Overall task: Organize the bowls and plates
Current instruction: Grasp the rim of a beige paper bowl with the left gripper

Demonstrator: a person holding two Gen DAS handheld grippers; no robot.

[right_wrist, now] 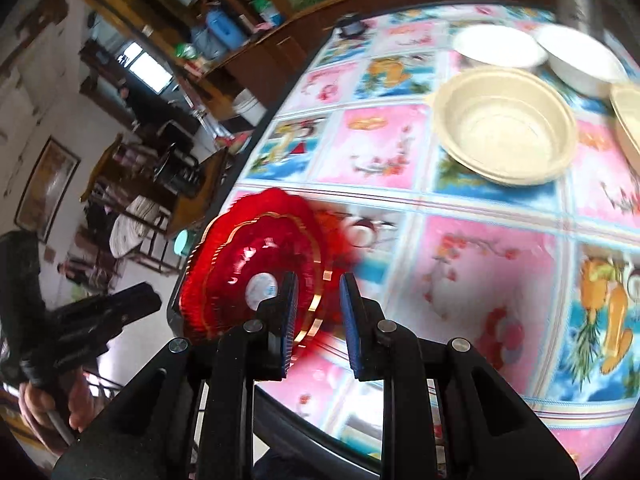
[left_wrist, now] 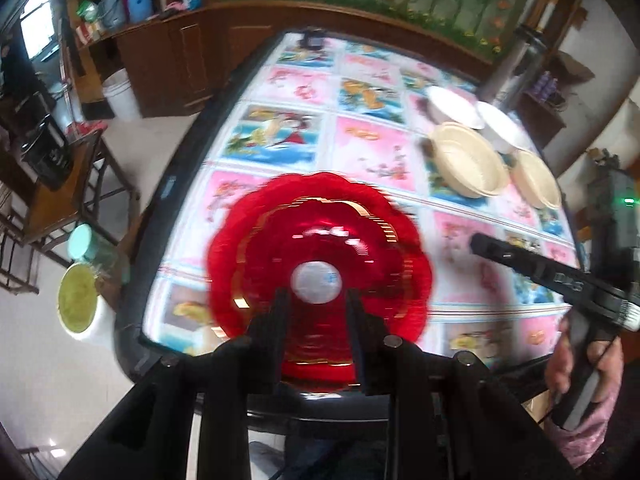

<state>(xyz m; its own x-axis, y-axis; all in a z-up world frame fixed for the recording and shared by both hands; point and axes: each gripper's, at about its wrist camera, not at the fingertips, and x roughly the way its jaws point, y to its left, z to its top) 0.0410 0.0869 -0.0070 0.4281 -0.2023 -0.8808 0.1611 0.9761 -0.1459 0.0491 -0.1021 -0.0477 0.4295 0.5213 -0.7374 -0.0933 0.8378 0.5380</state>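
A red scalloped plate (left_wrist: 320,256) with gold trim lies at the near left edge of the table; it also shows in the right wrist view (right_wrist: 256,272). My left gripper (left_wrist: 318,300) is open with its fingers above the plate's near rim. My right gripper (right_wrist: 318,300) is open with the plate's right rim between or just beyond its blue-padded fingers; whether they touch is blurred. Two cream bowls (right_wrist: 506,122) (right_wrist: 628,118) and two white bowls (right_wrist: 498,46) (right_wrist: 580,58) stand at the far right of the table.
The table (right_wrist: 460,264) has a pink and blue picture cloth and a dark rim. A small dark object (left_wrist: 314,38) sits at the far edge. Chairs (left_wrist: 80,184), a white bucket (left_wrist: 120,98) and wooden cabinets stand to the left.
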